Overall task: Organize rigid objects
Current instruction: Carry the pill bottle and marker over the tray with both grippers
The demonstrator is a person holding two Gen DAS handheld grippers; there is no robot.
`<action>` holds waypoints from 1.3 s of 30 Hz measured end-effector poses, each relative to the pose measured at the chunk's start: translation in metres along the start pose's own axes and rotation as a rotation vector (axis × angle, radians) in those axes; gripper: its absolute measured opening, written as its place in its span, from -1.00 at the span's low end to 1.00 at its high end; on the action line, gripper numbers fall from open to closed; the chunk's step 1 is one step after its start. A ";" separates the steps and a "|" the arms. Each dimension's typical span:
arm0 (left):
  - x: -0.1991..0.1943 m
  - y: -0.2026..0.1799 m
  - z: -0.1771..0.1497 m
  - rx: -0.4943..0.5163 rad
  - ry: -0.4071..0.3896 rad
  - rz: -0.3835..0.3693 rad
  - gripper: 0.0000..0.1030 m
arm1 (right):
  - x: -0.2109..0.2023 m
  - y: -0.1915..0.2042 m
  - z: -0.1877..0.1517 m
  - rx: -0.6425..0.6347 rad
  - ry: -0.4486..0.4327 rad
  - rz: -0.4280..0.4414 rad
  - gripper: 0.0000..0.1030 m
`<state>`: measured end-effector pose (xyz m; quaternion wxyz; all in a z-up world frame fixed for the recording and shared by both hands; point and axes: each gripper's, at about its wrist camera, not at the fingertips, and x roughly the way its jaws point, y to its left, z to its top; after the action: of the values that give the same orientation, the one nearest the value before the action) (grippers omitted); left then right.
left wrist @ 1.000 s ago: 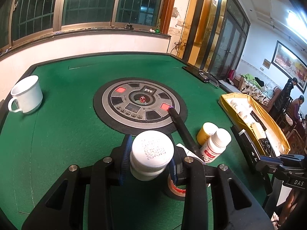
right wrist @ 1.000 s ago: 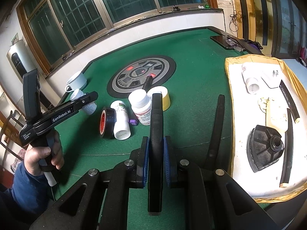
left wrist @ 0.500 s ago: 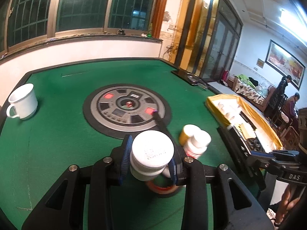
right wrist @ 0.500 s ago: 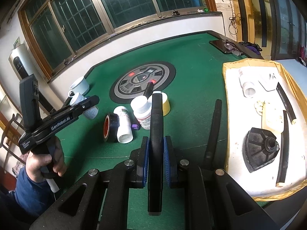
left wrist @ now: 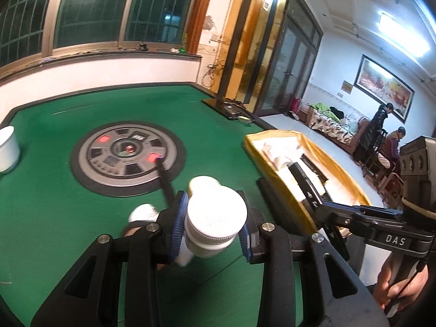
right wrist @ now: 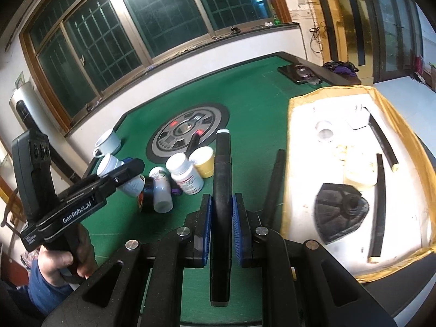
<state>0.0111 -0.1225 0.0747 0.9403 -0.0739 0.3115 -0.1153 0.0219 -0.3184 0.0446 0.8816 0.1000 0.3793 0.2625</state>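
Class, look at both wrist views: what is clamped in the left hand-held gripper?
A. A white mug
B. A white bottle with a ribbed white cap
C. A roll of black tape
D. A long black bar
B: in the left wrist view the left hand-held gripper has its blue pads pressed on the white bottle; the long black bar is in the right hand-held gripper.

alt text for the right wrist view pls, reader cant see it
The right gripper is shut on a long black bar above a green table. To its left the left gripper holds a white bottle near more bottles; a yellow-rimmed tray lies to the right.
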 end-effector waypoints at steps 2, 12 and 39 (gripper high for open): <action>0.004 -0.011 0.002 0.010 0.004 -0.018 -0.38 | -0.005 -0.007 0.001 0.015 -0.011 -0.004 -0.74; 0.030 -0.068 0.007 0.086 0.048 -0.092 -0.38 | -0.034 -0.051 0.004 0.089 -0.071 -0.026 -0.74; 0.114 -0.150 0.022 0.111 0.173 -0.170 -0.38 | -0.058 -0.143 0.021 0.164 -0.099 -0.154 -0.74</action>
<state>0.0879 -0.2958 0.0590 0.8995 -0.0373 0.3772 -0.2175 0.0592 -0.4696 0.0404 0.9057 0.1552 0.3619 0.1571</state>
